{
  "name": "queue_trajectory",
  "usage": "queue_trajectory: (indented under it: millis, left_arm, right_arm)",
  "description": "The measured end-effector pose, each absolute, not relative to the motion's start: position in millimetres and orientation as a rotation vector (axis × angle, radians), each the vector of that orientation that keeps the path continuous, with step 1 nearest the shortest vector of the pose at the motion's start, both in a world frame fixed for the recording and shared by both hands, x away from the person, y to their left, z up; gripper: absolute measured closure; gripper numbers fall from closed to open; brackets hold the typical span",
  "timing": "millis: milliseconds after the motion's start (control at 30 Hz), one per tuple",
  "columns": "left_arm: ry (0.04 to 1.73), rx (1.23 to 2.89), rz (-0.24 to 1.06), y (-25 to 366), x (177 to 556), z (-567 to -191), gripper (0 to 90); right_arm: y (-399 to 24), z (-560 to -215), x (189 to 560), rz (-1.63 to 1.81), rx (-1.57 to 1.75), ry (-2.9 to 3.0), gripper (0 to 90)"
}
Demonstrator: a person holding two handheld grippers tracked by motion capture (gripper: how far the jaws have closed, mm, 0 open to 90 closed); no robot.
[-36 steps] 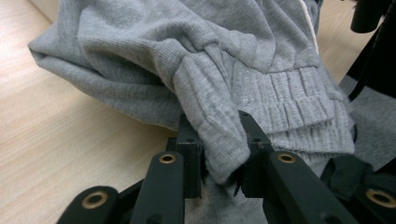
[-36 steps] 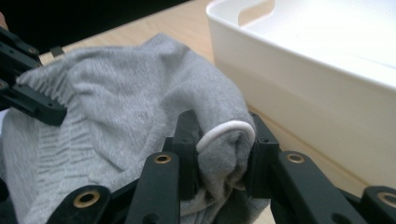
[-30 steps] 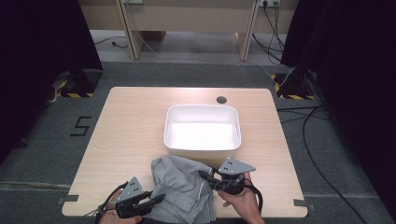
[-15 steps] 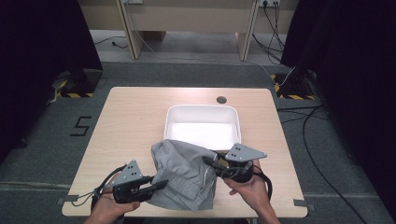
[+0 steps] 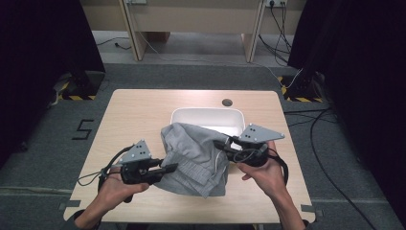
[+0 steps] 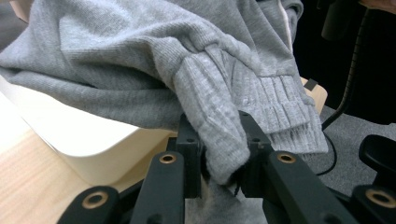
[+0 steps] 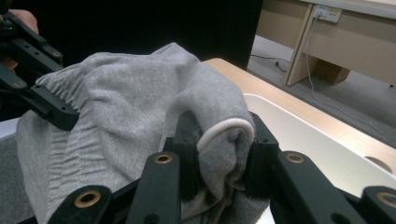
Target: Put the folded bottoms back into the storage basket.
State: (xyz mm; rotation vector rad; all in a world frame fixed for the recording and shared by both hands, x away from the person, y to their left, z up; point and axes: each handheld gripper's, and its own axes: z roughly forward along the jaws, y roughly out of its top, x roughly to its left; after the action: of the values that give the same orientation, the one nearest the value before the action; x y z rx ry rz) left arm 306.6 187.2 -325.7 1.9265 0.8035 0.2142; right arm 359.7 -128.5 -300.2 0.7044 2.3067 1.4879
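Counts, w/ places given rel. to the table (image 5: 134,115):

- 1 table, light wood top, w/ 1 round dark hole (image 5: 227,102) near its far edge.
- 1 white tub (image 5: 206,117) on the table, far half, approx. centre.
- 1 grey garment (image 5: 194,155) above the table's near half, partly over the tub's near rim.
- 2 grippers: left gripper (image 5: 170,167) over the table's near-left part, right gripper (image 5: 221,143) over its near-right part. Each has 2 black jaws and 1 grey three-cornered plate on top.
- 2 hands, 1 per gripper, at the table's near edge.
- 1 floor marking like a "5" (image 5: 82,129), just left of the table.
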Motion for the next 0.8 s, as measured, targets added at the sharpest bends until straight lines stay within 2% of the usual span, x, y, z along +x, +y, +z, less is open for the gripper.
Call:
queue_trajectory:
  millis: [800]
  left_arm:
    - [0.842, 1.878, 0.253, 180, 361, -300, 74.3]
  right_arm:
    - [-125, -260, 411, 1.43, 0.732, 2.295, 72.1]
